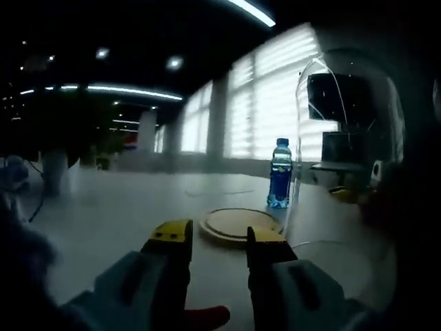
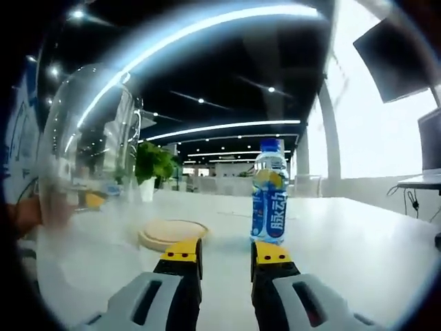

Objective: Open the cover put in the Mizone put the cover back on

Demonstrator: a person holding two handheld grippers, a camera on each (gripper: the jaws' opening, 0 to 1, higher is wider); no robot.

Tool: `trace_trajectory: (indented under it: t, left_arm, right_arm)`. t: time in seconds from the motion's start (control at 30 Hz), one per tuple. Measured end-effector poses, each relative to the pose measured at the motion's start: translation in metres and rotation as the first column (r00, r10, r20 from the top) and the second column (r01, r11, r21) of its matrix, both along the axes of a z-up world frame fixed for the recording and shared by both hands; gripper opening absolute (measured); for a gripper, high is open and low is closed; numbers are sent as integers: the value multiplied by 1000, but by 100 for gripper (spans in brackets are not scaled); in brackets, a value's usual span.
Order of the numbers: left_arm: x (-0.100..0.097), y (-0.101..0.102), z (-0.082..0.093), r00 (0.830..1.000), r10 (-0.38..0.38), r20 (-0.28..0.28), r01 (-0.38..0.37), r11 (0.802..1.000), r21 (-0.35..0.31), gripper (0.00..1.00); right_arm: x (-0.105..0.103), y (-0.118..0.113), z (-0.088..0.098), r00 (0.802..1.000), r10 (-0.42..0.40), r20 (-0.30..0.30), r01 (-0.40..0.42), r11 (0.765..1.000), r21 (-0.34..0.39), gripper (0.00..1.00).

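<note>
The table (image 2: 358, 234) is big, white and flat, and it runs far out in front of both grippers.

The cover (image 1: 351, 138) is a tall clear dome. It is off the base. It is close to the right of the left gripper (image 1: 218, 234) and close to the left of the right gripper (image 2: 227, 249). I cannot tell if its rim rests on the table. It is hard to see because it is clear, so I think either arm could bump it by mistake.

The base (image 2: 172, 234) is a round wooden plate, lying flat just ahead of both grippers. Its top is bare.

The Mizone (image 2: 269, 193) is a small blue bottle. It stands up straight on the table, ahead of the right gripper and a bit to its right, past the base and apart from it.

Both grippers have their jaws spread, with nothing between them.

I think the step now is to pick up the bottle. The right gripper looks best for it. It should slide a little right so the bottle sits in the middle of the gap, then go straight ahead. It should grab low on the label, not at the cap, or the tall bottle may tip. It should squeeze softly, because the plastic may bend. Then it can lift the bottle and stand it in the middle of the base, so the cover will fit over it.
</note>
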State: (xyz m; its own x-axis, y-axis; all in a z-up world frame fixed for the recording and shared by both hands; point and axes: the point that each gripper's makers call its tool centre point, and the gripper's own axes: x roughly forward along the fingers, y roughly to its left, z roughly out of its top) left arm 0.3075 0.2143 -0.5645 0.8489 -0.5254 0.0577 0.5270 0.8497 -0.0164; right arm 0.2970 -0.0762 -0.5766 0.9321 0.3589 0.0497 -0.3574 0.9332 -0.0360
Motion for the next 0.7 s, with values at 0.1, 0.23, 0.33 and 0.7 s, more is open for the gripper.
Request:
trace_trajectory:
  t: [0.1,0.23,0.33,0.7]
  left_arm:
    - [1,1,-12,999,-9,-44,9,1000,-4,24]
    - [-1,-2,-13,998,-29,-57,29,999,-18,25]
    - [-1,-2,-15,997,-34,-64,33,999,-16,25]
    - [4,6,-12,999,-11,-54,8,999,-50,22]
  right_arm:
    - [0,3,-4,1000,5,-15,-6,1000,-18,22]
    - [0,7,-4,1000,11,-8,-11,999,-49,24]
    - [0,9,-7,1000,23,-20,-24,998,-55,25]
    - [1,3,-5,999,14,-30,-14,1000,-5,25]
